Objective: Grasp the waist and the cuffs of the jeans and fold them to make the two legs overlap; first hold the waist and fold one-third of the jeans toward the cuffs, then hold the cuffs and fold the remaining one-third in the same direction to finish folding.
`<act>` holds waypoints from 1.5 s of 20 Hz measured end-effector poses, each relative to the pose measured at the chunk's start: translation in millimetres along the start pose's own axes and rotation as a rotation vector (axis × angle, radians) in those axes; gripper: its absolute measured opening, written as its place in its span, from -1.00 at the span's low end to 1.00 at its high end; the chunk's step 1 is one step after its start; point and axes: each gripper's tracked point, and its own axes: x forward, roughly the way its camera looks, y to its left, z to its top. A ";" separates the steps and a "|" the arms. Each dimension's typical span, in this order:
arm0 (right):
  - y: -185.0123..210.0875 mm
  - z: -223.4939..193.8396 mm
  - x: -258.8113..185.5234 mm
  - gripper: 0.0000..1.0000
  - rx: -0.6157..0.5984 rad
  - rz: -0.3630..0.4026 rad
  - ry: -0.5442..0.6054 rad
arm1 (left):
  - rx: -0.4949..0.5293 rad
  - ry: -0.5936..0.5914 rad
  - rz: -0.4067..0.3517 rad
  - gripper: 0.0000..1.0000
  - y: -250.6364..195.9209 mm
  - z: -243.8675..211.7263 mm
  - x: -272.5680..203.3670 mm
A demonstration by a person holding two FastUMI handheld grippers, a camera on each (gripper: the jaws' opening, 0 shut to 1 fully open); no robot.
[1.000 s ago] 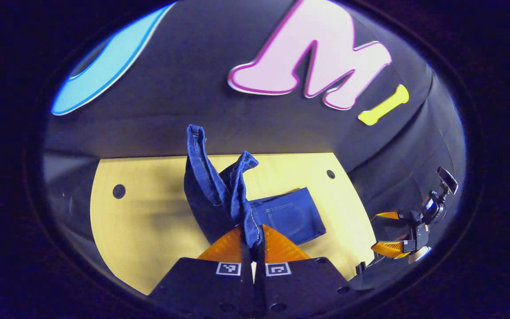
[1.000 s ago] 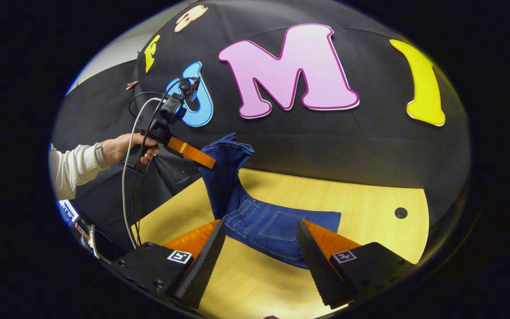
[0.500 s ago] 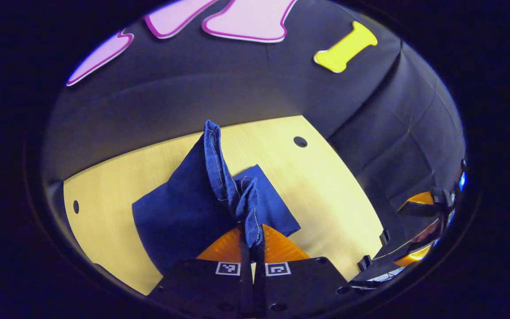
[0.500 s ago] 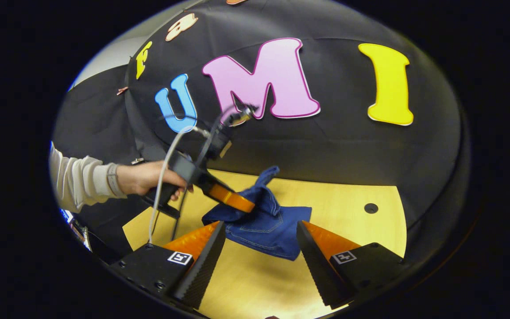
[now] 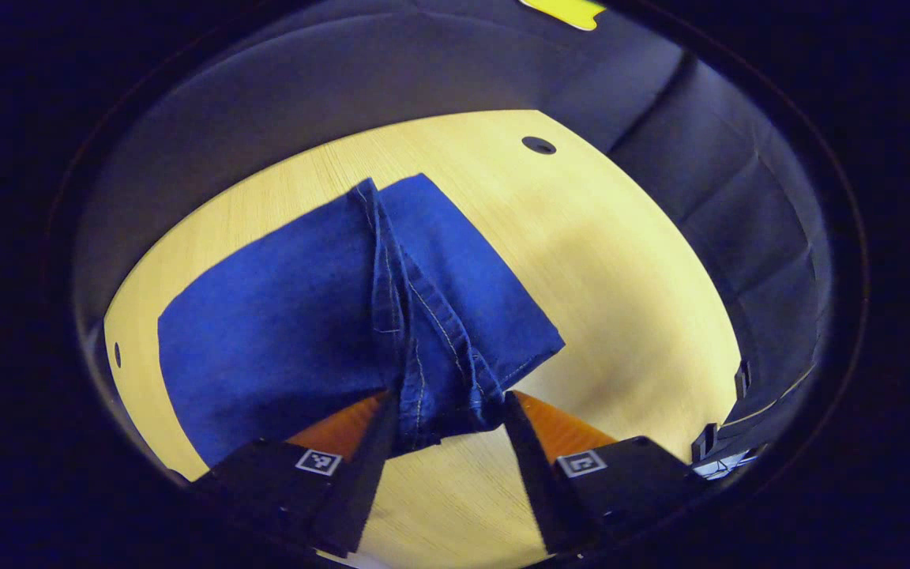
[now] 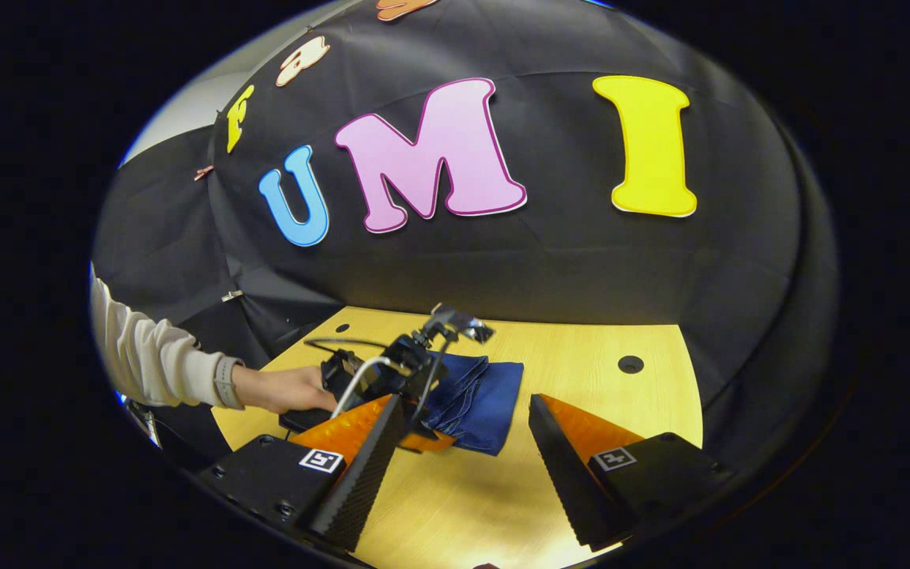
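Observation:
The blue jeans (image 5: 281,316) lie folded in a flat packet on the light wooden table (image 5: 621,276). A bunched cuff end with its stitched hem runs down the packet's middle and ends between my left gripper's (image 5: 447,407) orange fingers. Those fingers stand wide apart and open, not pressing the cloth. In the right gripper view the jeans (image 6: 479,395) sit mid-table with the left gripper (image 6: 427,438) low at their near left edge, held by a hand (image 6: 281,389). My right gripper (image 6: 463,411) hovers open nearer the front, short of the jeans, holding nothing.
The table (image 6: 581,371) has small round holes, one at its far right (image 6: 630,364) and one at the far edge (image 5: 538,145). A white sleeve (image 6: 147,363) reaches in from the left. Black cloth walls close the booth behind and beside the table.
The left gripper came down from high above, laid the cuffs over the folded jeans and opened. The jeans went from hanging to flat. The right gripper stayed open and drew back.

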 end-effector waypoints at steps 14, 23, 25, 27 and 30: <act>27.8 61.7 -38.1 0.95 -0.066 -0.155 -0.143 | 0.102 -0.640 0.250 0.96 3.7 81.8 -219.3; 89.9 104.6 -109.6 0.95 -0.217 -0.343 -0.368 | -0.007 -0.916 0.350 0.95 -0.2 -16.6 -381.1; 114.7 99.7 -128.2 0.96 -0.240 -0.361 -0.406 | -0.036 -0.953 0.371 0.96 -6.4 -46.8 -406.5; 136.3 91.6 -140.4 0.96 -0.233 -0.369 -0.433 | -0.083 -0.985 0.399 0.95 -8.0 -76.0 -428.6; 161.7 84.9 -166.4 0.94 -0.215 -0.403 -0.489 | -0.142 -1.031 0.426 0.96 -6.1 -114.2 -446.6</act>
